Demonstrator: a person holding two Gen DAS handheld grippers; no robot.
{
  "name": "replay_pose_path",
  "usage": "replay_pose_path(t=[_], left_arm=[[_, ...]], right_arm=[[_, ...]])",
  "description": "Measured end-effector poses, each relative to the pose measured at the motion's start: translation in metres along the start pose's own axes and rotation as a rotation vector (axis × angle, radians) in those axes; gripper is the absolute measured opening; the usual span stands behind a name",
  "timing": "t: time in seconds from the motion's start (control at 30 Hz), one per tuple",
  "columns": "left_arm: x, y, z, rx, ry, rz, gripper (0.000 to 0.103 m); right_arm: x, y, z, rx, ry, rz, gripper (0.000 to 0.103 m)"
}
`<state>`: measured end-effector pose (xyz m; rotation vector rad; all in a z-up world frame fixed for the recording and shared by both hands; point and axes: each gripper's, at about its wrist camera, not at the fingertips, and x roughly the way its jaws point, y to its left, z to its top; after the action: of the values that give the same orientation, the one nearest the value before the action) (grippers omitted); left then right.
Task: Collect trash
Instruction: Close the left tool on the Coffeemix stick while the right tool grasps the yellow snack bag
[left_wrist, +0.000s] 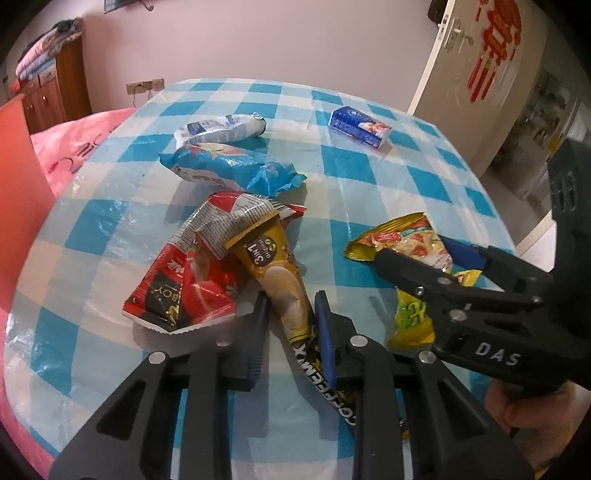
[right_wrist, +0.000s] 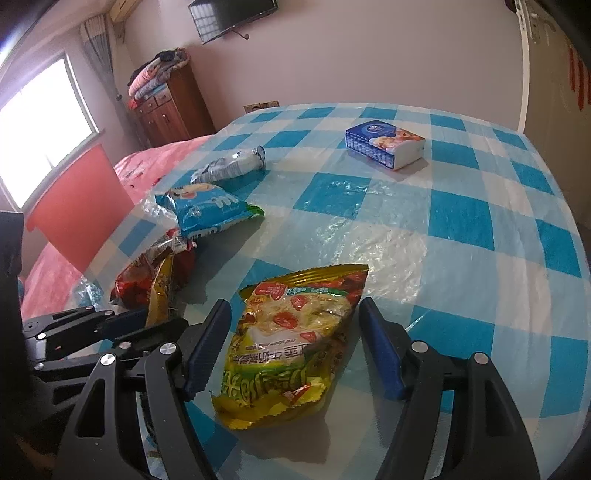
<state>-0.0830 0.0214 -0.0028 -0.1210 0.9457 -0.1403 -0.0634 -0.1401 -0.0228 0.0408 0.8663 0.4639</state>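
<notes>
A yellow coffee sachet (left_wrist: 284, 284) lies on the checked tablecloth (left_wrist: 369, 177), its far end on a crumpled red wrapper (left_wrist: 181, 284). My left gripper (left_wrist: 291, 332) is shut on the sachet's near end, a blue pad on each side of it. To the right lies a yellow-green snack packet (right_wrist: 291, 339). My right gripper (right_wrist: 293, 347) stands open astride it, with both pads clear of its edges. The left wrist view shows that gripper (left_wrist: 424, 254) over the packet (left_wrist: 410, 236), with a hand (left_wrist: 546, 424) on its handle. The right wrist view shows the left gripper (right_wrist: 110, 325) beside the sachet (right_wrist: 162, 295).
Further back lie a blue snack packet (left_wrist: 229, 166), a crumpled white-and-blue wrapper (left_wrist: 221, 129) and a tissue pack (left_wrist: 360, 127). A red panel (right_wrist: 74, 206) and a pink bedcover (right_wrist: 155, 162) stand left of the table. Its rounded edge (right_wrist: 576, 258) curves along the right.
</notes>
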Motion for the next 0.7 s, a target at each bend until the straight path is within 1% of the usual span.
replay_pose_path(t=[0.07,0.13,0.27,0.33,0.5,0.53,0.7], left_arm=[[-0.002,0.003,0.0,-0.012,-0.006,-0.028,0.026],[-0.005,0.006,0.001,-0.02,-0.018,-0.048,0.026],[-0.011,0.012,0.002,-0.032,-0.036,-0.08,0.025],[-0.015,0.016,0.003,-0.042,-0.046,-0.1,0.024],[-0.023,0.024,0.005,-0.059,-0.066,-0.144,0.023],[-0.025,0.026,0.005,-0.063,-0.069,-0.157,0.023],[-0.037,0.036,0.008,-0.08,-0.097,-0.214,0.022]], right_arm=[[0.001,0.003,0.0,-0.014,0.004,-0.021,0.071],[0.002,0.006,0.0,-0.027,0.007,-0.047,0.067],[0.004,0.009,0.001,-0.049,0.012,-0.071,0.063],[0.005,0.01,0.001,-0.057,0.013,-0.081,0.059],[0.006,0.013,0.001,-0.08,0.015,-0.095,0.052],[0.006,0.013,0.001,-0.083,0.011,-0.099,0.049],[0.002,0.012,0.001,-0.079,-0.011,-0.096,0.043]])
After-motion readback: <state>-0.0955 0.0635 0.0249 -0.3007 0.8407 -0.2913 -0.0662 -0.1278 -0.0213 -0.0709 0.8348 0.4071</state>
